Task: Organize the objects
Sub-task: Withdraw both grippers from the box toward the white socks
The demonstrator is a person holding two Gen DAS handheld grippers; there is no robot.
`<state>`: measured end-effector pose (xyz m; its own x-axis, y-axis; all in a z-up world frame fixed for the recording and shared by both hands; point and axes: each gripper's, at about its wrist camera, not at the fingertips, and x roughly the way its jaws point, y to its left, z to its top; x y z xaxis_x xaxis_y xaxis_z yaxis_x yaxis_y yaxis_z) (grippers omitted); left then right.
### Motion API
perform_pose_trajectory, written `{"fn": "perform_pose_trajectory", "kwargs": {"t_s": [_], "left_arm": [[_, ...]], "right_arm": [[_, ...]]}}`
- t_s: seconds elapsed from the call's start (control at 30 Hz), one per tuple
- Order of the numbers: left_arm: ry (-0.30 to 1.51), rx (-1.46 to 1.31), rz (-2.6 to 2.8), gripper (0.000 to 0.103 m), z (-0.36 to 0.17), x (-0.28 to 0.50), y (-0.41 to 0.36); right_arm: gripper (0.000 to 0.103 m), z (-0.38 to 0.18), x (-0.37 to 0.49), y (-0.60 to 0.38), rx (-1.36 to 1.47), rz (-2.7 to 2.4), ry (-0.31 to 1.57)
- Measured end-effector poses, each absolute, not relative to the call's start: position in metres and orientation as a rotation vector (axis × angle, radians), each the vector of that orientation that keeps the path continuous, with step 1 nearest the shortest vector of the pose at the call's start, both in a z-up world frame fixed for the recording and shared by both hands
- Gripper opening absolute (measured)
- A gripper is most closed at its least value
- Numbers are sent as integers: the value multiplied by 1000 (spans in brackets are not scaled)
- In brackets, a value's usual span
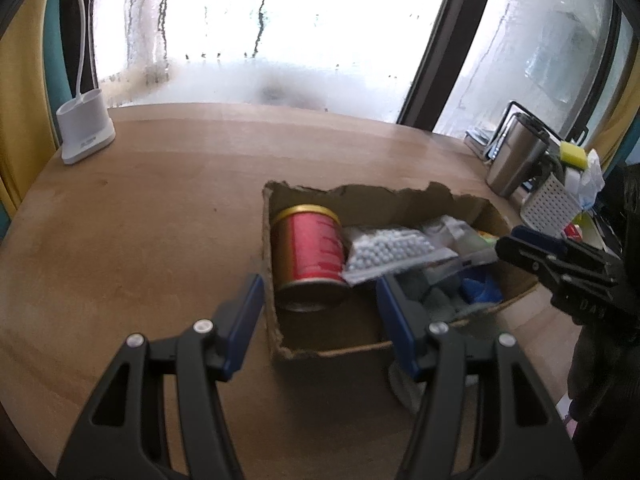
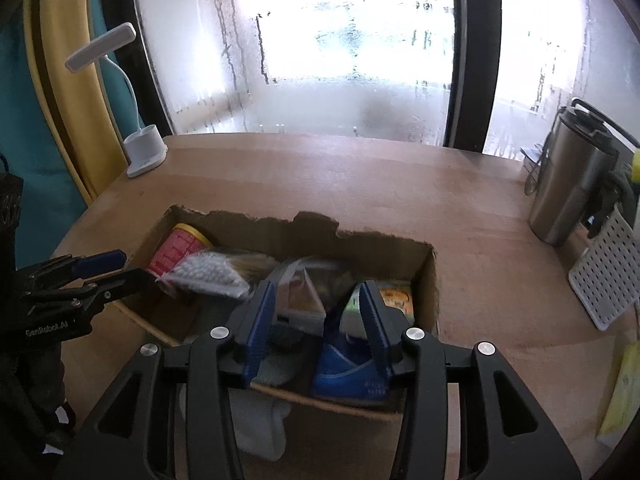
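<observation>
A torn cardboard box (image 1: 276, 320) sits on the wooden table; it also shows in the right wrist view (image 2: 424, 280). Inside lie a red and gold can (image 1: 310, 256) (image 2: 176, 252), a clear bag of small white beads (image 1: 388, 250) (image 2: 206, 272), a blue packet (image 2: 344, 372), a green-orange packet (image 2: 396, 300) and grey cloth. My left gripper (image 1: 320, 312) is open and empty, straddling the box's left wall just before the can. My right gripper (image 2: 316, 312) is open and empty over the box's near right part; it shows from the side in the left wrist view (image 1: 508, 244).
A white desk lamp (image 1: 86, 136) (image 2: 146, 156) stands at the table's far left. A steel tumbler (image 1: 516, 160) (image 2: 568, 196), a white perforated holder (image 1: 550, 204) (image 2: 604, 284) and a yellow sponge (image 1: 574, 156) crowd the right edge. A fogged window runs behind.
</observation>
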<state>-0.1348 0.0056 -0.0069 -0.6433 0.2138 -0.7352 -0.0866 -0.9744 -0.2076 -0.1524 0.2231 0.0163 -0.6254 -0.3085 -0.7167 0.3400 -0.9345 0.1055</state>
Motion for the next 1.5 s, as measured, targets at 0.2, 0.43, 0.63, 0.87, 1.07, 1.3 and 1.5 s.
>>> {"fn": "perform_pose_trajectory", "kwargs": {"t_s": [0.2,0.43,0.63,0.87,1.07,1.3,1.5], "left_arm": [[-226,-1221,2697,61,-5,-123,10],[-221,-1209,2697,62,-4,-111,15],[-241,-1194,2704,86,-4,-101,15],[-233,-1205,2696,86,-9,-93,18],[-234,-1212,2686,86,-14,-87,18],[-233,-1229,2678,86,-20,-82,17],[-256,-1253,2650,86,-29,-79,16]], "right_arm": [[46,17,-136,228,1113,-2558,45],[54,17,-123,231,1108,-2567,33],[55,15,-113,233,1108,-2564,26],[55,11,-103,235,1114,-2564,14],[55,6,-95,233,1127,-2557,13],[68,-1,-88,232,1139,-2553,-8],[68,-10,-84,231,1164,-2547,-8]]}}
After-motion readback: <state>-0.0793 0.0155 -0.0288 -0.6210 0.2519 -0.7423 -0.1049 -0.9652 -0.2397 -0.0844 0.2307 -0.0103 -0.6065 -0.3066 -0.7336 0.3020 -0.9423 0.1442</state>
